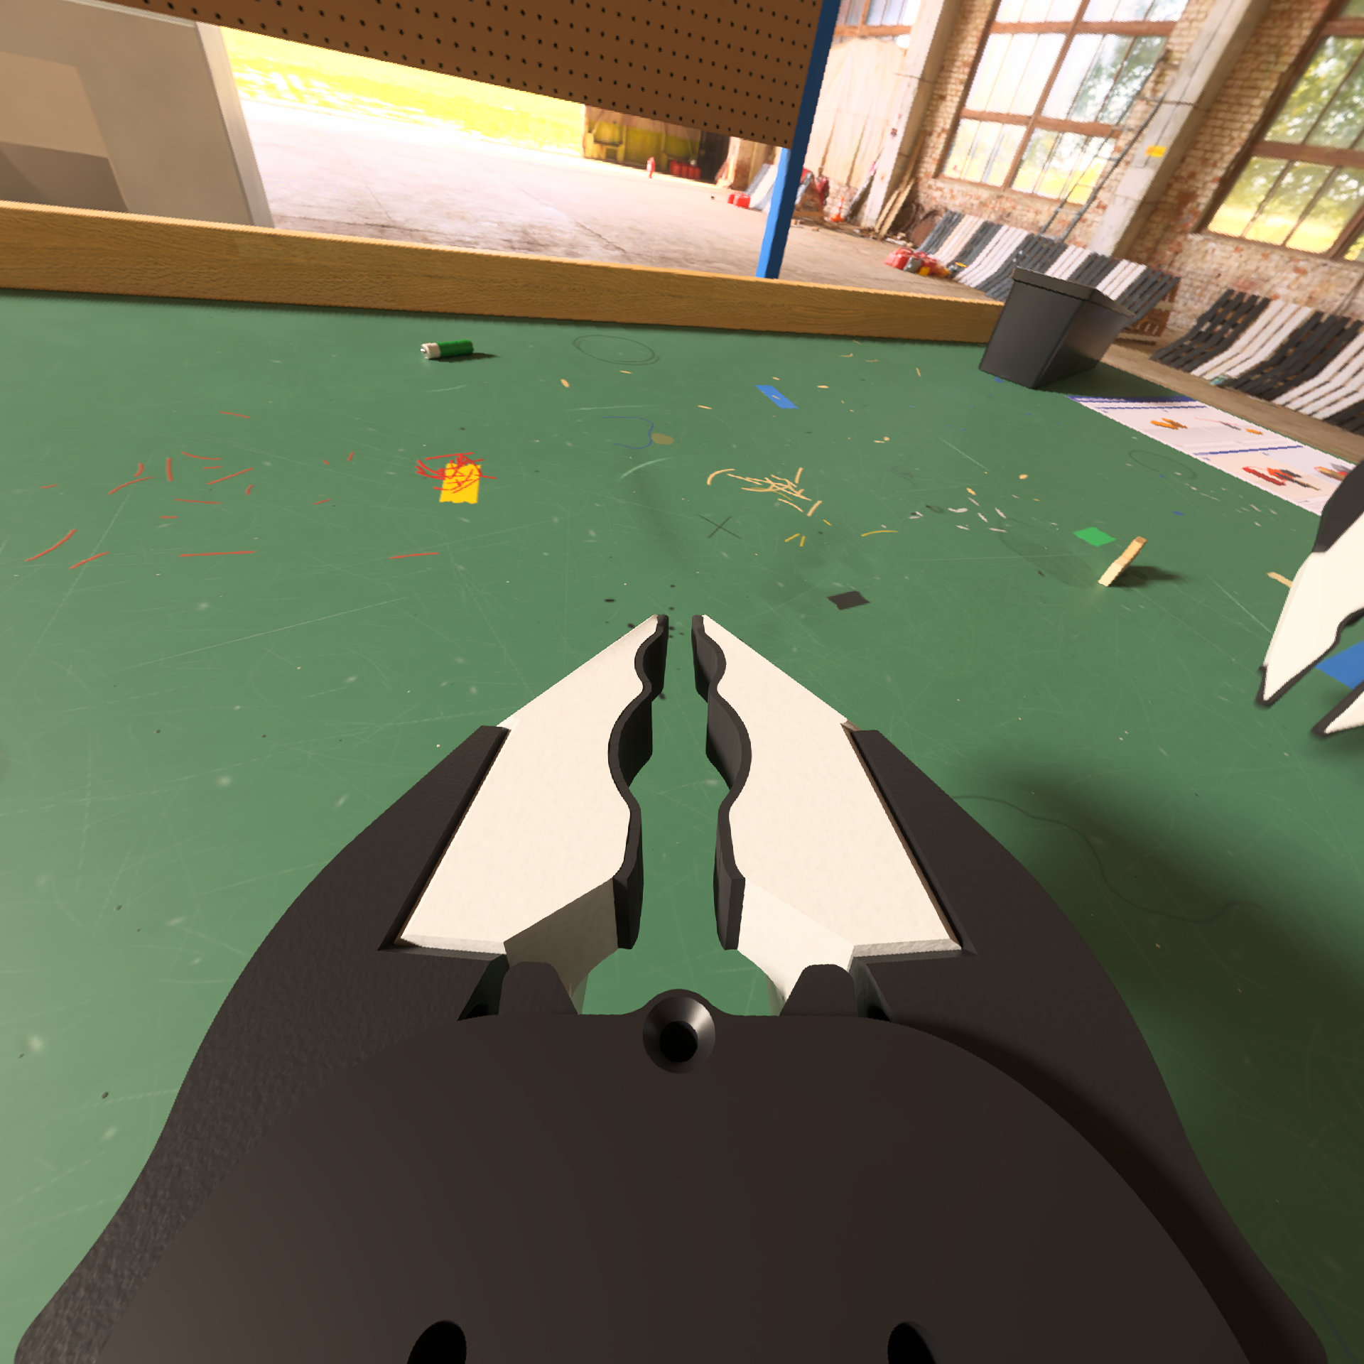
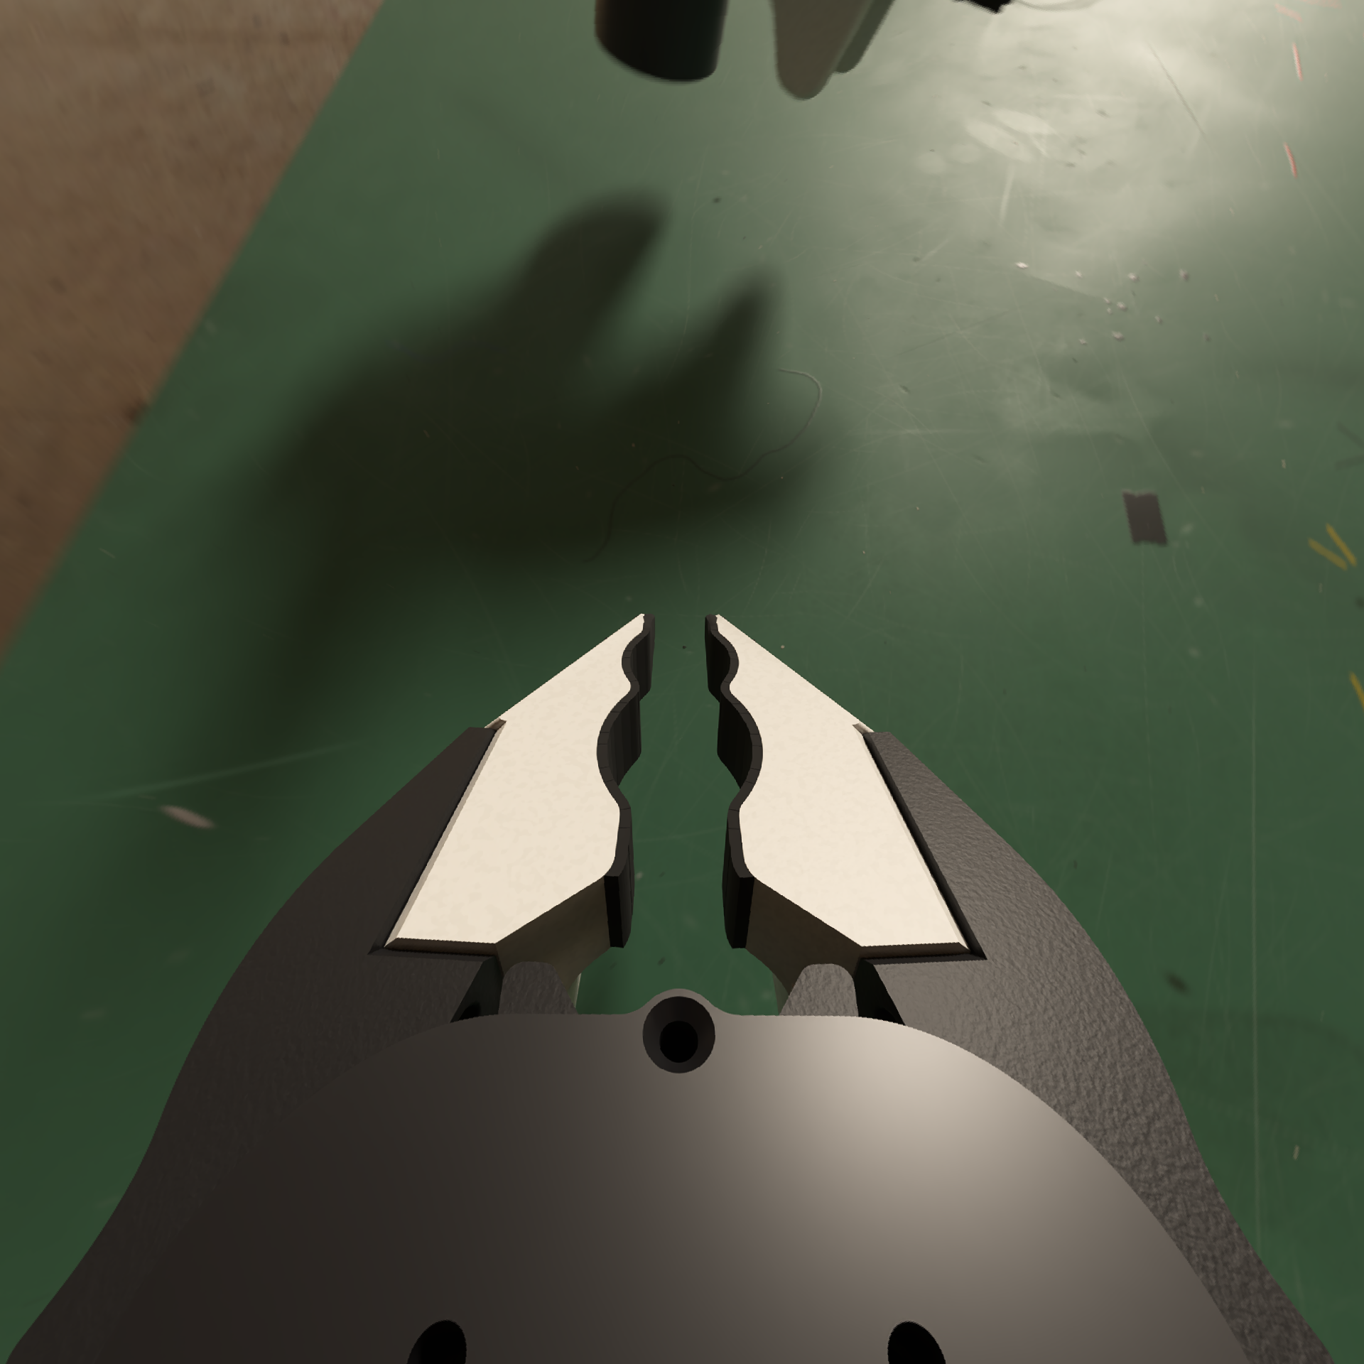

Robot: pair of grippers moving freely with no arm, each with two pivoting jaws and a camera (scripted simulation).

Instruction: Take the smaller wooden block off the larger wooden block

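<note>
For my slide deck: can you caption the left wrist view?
Left hand-held gripper, empty and nearly closed, hovers over a scuffed green mat; a small wooden piece lies far right.

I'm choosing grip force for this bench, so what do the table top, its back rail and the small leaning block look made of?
Table top: looks like a green rubbery or vinyl mat, matte, with fine scratches and marks. Back rail: wood with visible grain, smooth finish. Small leaning block: pale, probably bare wood, too small to show grain.
</note>
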